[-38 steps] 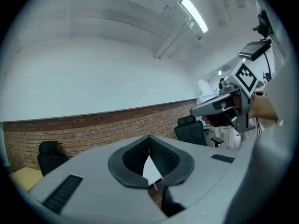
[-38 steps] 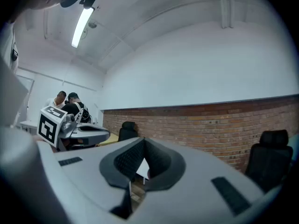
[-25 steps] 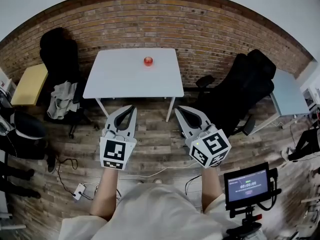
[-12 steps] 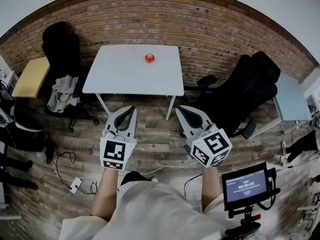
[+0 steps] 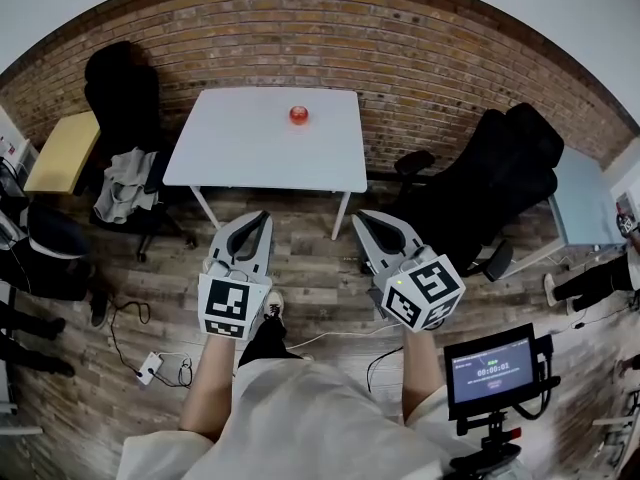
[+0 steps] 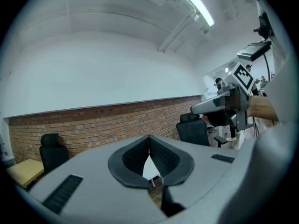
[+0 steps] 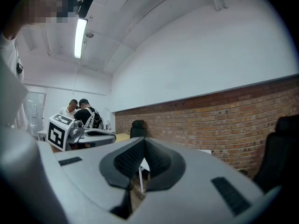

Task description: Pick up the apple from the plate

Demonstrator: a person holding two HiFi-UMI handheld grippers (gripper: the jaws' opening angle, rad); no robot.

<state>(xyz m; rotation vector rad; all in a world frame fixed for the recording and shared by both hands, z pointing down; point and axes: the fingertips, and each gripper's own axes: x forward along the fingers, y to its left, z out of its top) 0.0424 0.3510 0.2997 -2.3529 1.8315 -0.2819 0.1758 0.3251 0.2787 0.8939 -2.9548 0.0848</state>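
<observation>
A red apple (image 5: 299, 115) sits near the far edge of a white table (image 5: 250, 163) against the brick wall; I cannot make out a plate under it. Both grippers are held level over the wooden floor, well short of the table's front edge. The left gripper (image 5: 262, 215) has its jaws closed tip to tip with nothing in them, as the left gripper view (image 6: 149, 137) also shows. My right gripper (image 5: 361, 216) is likewise shut and empty (image 7: 144, 139). The apple is not visible in either gripper view.
A black office chair (image 5: 118, 93) draped with clothes stands left of the table, by a yellow side table (image 5: 62, 158). Another black chair (image 5: 505, 173) and a pale blue table (image 5: 580, 193) are to the right. A screen on a tripod (image 5: 490, 368) stands near right. Cables (image 5: 150, 368) lie on the floor.
The table and apple sit slightly lower in the head view. A shoe has stepped forward below the left gripper. Both grippers stay shut and keep about the same place in the frame.
</observation>
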